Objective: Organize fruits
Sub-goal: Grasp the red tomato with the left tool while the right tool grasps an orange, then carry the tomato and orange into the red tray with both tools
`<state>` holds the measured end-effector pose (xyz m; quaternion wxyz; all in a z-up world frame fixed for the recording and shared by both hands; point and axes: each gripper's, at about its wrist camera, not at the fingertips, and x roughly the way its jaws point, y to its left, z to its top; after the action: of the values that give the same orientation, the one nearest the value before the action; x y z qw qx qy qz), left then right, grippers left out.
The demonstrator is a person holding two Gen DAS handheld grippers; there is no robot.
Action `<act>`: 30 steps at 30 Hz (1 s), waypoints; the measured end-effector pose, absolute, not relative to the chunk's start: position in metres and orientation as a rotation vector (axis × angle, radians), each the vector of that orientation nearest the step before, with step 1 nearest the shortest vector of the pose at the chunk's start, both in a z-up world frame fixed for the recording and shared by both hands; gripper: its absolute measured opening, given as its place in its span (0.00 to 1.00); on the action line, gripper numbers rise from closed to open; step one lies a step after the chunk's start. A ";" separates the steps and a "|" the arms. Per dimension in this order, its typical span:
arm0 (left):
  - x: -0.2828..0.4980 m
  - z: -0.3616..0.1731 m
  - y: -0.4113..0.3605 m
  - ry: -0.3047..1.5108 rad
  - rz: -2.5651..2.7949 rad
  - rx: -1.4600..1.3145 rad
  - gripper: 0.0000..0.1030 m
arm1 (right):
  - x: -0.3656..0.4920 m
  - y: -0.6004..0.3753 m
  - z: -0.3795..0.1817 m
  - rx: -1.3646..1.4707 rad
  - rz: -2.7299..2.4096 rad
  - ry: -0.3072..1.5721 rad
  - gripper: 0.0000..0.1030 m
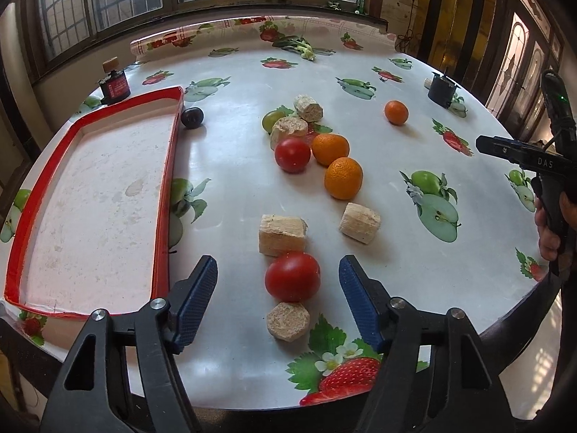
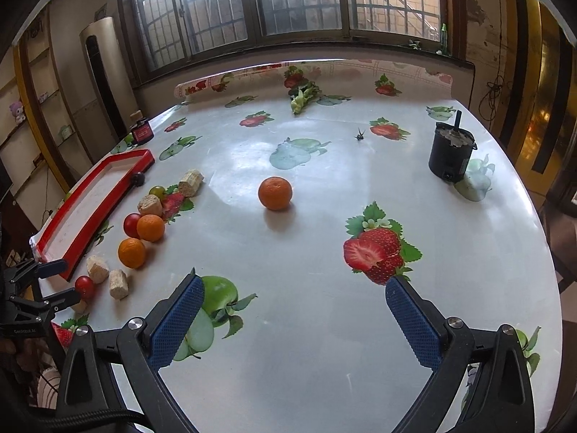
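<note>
Barred windows back a round table (image 1: 230,187) covered in a glossy fruit-print oilcloth. A red-rimmed tray (image 1: 166,195) lies along the table's left edge, holding nothing, with a dark plum (image 1: 192,117) touching its outer rim near the far corner.

Fruit location: a loose line runs from mid-table toward the near edge. It comprises a green tomato (image 1: 270,119), a far red tomato (image 1: 292,155), two oranges (image 1: 342,177), and a near red tomato (image 1: 292,276). One small orange (image 2: 275,193) sits alone, well apart, toward the centre. Pale fibrous chunks (image 1: 282,234) are interleaved with the fruit; their material cannot be told.

Gripper state: the left gripper (image 1: 277,281) is spread, its jaws either side of the near red tomato without touching it. The right gripper (image 2: 294,296) is spread wide over bare oilcloth and holds nothing, aimed toward the lone orange.

Hazards:
- The near red tomato touches a chunk on its far side and another on its near side. A jaw closing off-centre would likely catch a chunk or pinch both together.
- The tomato is round and smooth on a slick cloth. A glancing pad could roll it toward the near edge.
- Excess squeeze may split the tomato skin.
- The lone orange has open surface all round, so a nudge would probably send it rolling.
- The plum against the rim may be knocked when fruit is carried over into the tray.
</note>
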<state>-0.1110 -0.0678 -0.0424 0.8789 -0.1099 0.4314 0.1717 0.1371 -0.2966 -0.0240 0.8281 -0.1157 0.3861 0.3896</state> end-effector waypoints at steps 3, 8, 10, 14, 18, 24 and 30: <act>-0.107 -0.048 -0.067 0.923 0.338 -0.233 0.56 | 0.157 -0.296 -0.033 -0.225 0.790 0.862 0.93; -0.101 -0.054 -0.065 0.941 0.296 -0.260 0.43 | 0.173 -0.281 -0.038 -0.176 0.844 0.909 0.85; -0.099 -0.055 -0.066 0.943 0.266 -0.279 0.35 | 0.168 -0.265 -0.035 -0.202 0.873 0.888 0.85; -0.097 -0.055 -0.070 0.943 0.254 -0.262 0.31 | 0.165 -0.228 -0.036 -0.256 0.914 0.867 0.83; -0.099 -0.055 -0.066 0.941 0.247 -0.281 0.31 | 0.172 -0.197 -0.046 -0.287 0.931 0.892 0.72; -0.103 -0.046 -0.061 0.921 0.265 -0.288 0.31 | 0.179 -0.175 -0.062 -0.334 0.908 0.916 0.25; -0.108 -0.028 -0.055 0.872 0.274 -0.291 0.31 | 0.164 -0.189 -0.050 -0.305 0.924 0.890 0.13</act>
<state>-0.1079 -0.0548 -0.0281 0.8872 -0.1400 0.4195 0.1316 0.1636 -0.1894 -0.0499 0.7905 -0.1419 0.4135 0.4290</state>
